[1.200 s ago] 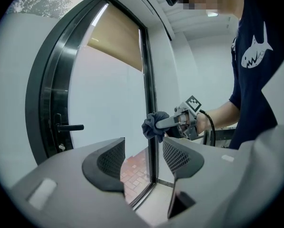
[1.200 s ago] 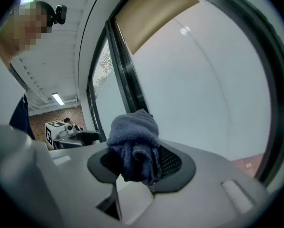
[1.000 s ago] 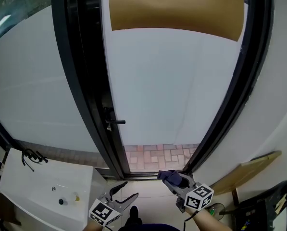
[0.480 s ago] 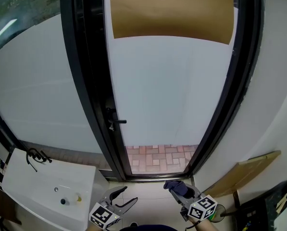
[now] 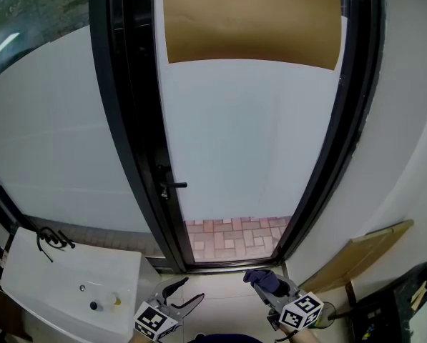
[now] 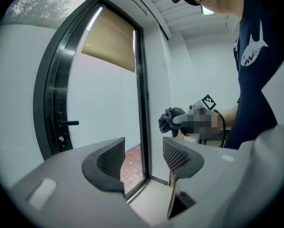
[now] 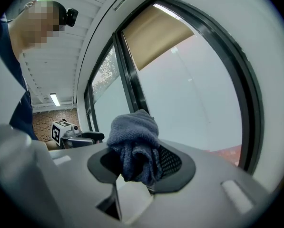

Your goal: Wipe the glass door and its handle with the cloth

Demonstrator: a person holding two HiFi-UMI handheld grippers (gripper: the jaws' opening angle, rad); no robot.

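**Glass door** (image 5: pixel 249 141): tall frosted pane in a black frame (image 5: pixel 124 120), upright, filling the centre of the head view, well ahead of both grippers. Brown blind (image 5: pixel 250 20) across the top part of the pane. Clear strip at the foot of the pane, brick paving (image 5: pixel 234 234) visible through it.

**Handle** (image 5: pixel 173 185): black lever on the left side of the frame, about mid-height, pointing right toward the glass. Small fitting just below it, too small to identify.

**Cloth** (image 7: pixel 134 148): dark blue-grey, bunched, pinched between the jaws of the right gripper (image 5: pixel 269 286). Jaws closed on it, folds bulging above and in front of the pads and covering the jaw tips. Low at the lower right of the head view, near the door's bottom right corner, apart from glass and handle alike. Pane and frame in plain sight past the cloth in the right gripper view.

**Left gripper** (image 6: pixel 144 156): jaws wide apart, holding nothing, only door frame and floor seen through the gap. Low at lower centre-left, nearer the handle side of the door than the cloth.

**Surroundings:** white basin (image 5: pixel 34 281) at lower left, just beside the left gripper, with a black tap (image 5: pixel 50 238) on its far rim. Flat brown board (image 5: pixel 356 252) leaning at the wall right of the door. Dark equipment in the lower right corner, indistinct.
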